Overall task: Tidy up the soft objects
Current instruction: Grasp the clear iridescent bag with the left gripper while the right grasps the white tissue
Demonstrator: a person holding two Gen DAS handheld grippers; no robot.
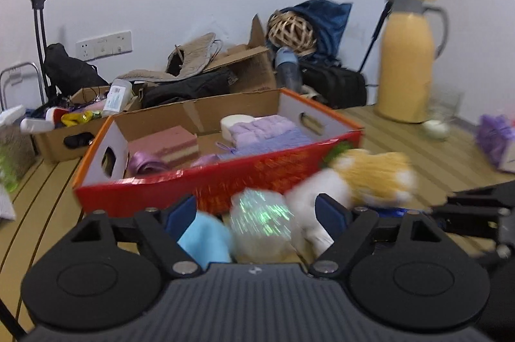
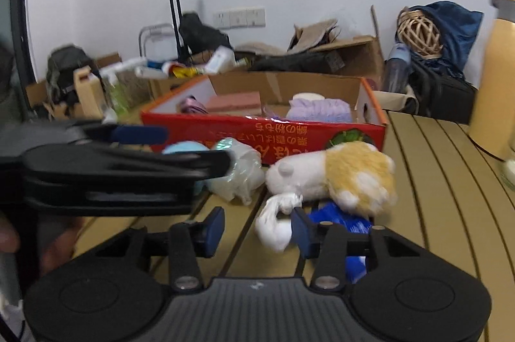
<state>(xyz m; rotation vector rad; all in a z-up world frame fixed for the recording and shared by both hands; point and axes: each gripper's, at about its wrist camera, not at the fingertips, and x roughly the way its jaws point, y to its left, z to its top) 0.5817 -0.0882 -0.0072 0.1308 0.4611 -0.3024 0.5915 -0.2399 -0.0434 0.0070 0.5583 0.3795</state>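
Left gripper (image 1: 257, 211): jaws wide apart, holding nothing. Between its blue pads (image 1: 182, 213), on the counter (image 1: 418, 142), lie a light blue soft item (image 1: 206, 239) and a crinkled iridescent plastic-wrapped item (image 1: 262, 219).

Right gripper (image 2: 257, 227): jaws wide apart, holding nothing. A white limb of the plush toy (image 2: 334, 177) lies between its fingers, just beside the right-hand pad; contact cannot be told through the blur. The toy, white with orange-yellow patches, lies on its side on the counter against the front wall of the red box (image 2: 264, 129), partly over a blue item (image 2: 341, 219).

Box contents: pink layered sponge (image 1: 178, 144), lavender towel (image 1: 267, 131), white round piece (image 1: 236, 119), purple ribbon (image 1: 146, 163).

Yellow thermos jug (image 1: 407, 65) stands well apart, at the far right of the counter.
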